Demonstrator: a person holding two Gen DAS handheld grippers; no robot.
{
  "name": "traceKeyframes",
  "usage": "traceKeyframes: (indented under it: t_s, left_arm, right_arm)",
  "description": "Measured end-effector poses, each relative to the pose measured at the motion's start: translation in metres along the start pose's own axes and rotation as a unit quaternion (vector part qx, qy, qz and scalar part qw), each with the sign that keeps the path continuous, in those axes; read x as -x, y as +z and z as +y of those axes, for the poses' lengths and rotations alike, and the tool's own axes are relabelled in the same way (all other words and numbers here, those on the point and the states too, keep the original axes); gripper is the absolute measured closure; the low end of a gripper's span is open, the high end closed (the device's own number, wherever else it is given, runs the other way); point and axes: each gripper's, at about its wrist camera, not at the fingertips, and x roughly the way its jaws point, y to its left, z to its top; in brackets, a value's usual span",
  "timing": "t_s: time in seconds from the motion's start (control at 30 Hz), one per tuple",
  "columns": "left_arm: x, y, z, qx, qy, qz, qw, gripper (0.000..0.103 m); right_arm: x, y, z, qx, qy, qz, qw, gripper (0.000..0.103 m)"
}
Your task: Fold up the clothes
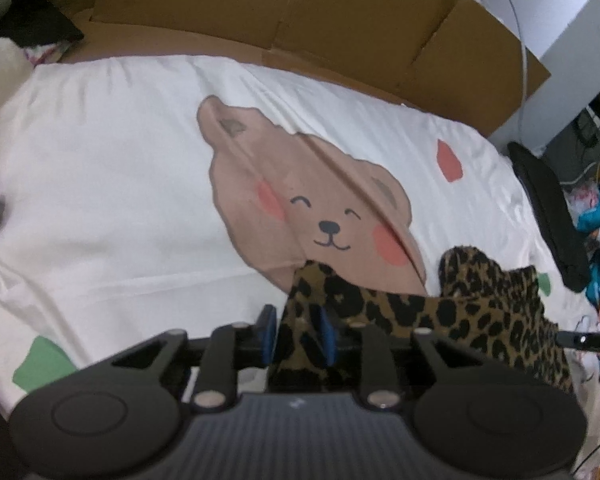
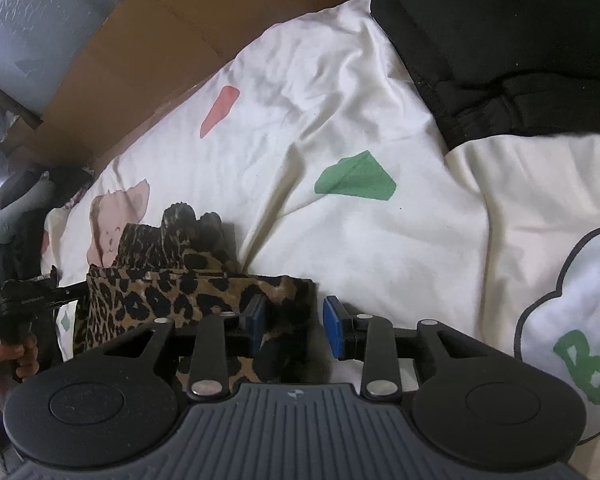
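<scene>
— Leopard-print garment [image 1: 452, 312]: position?

— It lies bunched on the white bedsheet [image 1: 112, 184], just below the printed bear face [image 1: 320, 216].

— Gripper status?

— My left gripper [image 1: 296, 332] is part open, fabric between its blue pads. My right gripper [image 2: 294, 326] is part open; cloth touches only its left pad, so neither clamps.

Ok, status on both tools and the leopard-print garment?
Left tool open, leopard-print garment loose between its pads. Right tool open, garment edge inside. Garment bunched on bear-print sheet. Nothing in the way.
</scene>
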Motion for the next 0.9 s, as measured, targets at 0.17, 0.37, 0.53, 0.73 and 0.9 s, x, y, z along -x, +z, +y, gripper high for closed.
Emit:
traceKeyframes:
  t_s: [0.17,0.37,0.53,0.73,0.9]
  left_arm:
    - [-0.006,0.003,-0.004,-0.008,0.003,0.000,1.0000,0.070]
    - [-0.016,0.008,-0.012,-0.032,0.013,0.008,0.9994,0.067]
    - [-0.020,0.006,-0.023,-0.063,0.034,0.012,0.9974,0.066]
    - [-0.026,0.005,-0.041,-0.098,0.063,0.021,0.9930,0.059]
    - [-0.025,0.008,-0.041,-0.094,0.065,0.027,0.9930,0.063]
  right_arm:
    - [-0.007,0.003,0.002,0.011,-0.003,0.009,1.000,0.069]
    - [-0.021,0.006,0.008,0.036,-0.019,0.023,0.999,0.066]
    - [-0.026,0.002,0.020,0.075,-0.044,0.022,0.996,0.066]
    - [-0.030,-0.002,0.036,0.116,-0.078,0.023,0.990,0.068]
    - [-0.031,-0.002,0.038,0.123,-0.077,0.023,0.989,0.080]
